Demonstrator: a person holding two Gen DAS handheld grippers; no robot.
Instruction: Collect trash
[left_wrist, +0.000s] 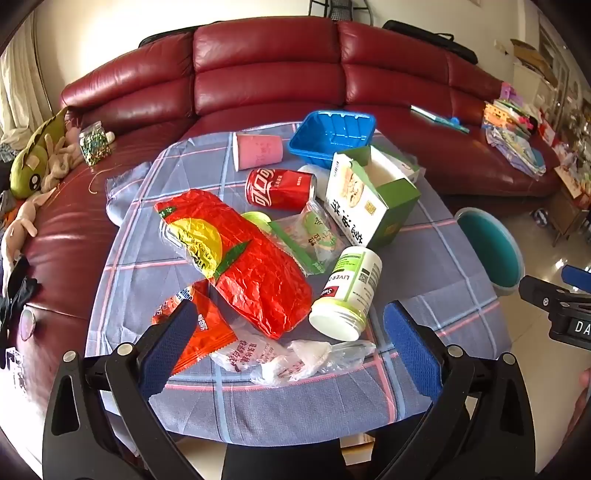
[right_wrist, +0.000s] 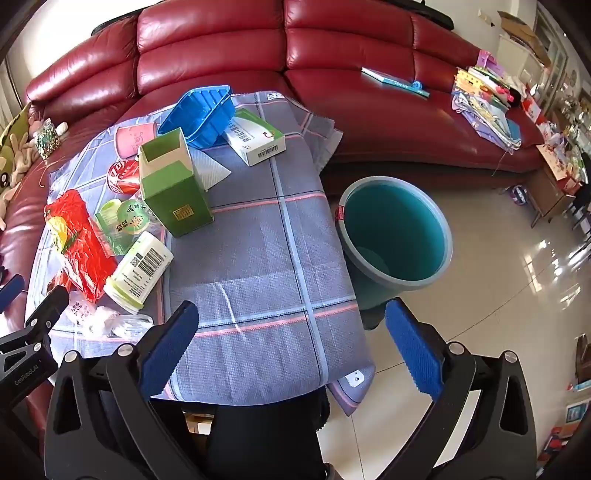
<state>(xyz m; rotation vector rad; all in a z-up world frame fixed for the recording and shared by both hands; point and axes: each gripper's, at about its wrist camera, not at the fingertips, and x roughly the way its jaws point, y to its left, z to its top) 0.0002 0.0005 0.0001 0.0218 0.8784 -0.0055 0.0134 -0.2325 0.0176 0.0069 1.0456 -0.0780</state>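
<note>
Trash lies on a checked cloth-covered table: a big red wrapper, an orange snack packet, crumpled clear plastic, a white supplement bottle on its side, a red cola can, a green-and-white carton, a pink cup, a blue plastic tray. A teal bin stands on the floor right of the table. My left gripper is open over the clear plastic, holding nothing. My right gripper is open and empty above the table's near right edge.
A red leather sofa wraps behind and left of the table, with plush toys on it. A white medicine box lies at the table's far side. Piled books and papers sit on the sofa's right end. Tiled floor lies to the right.
</note>
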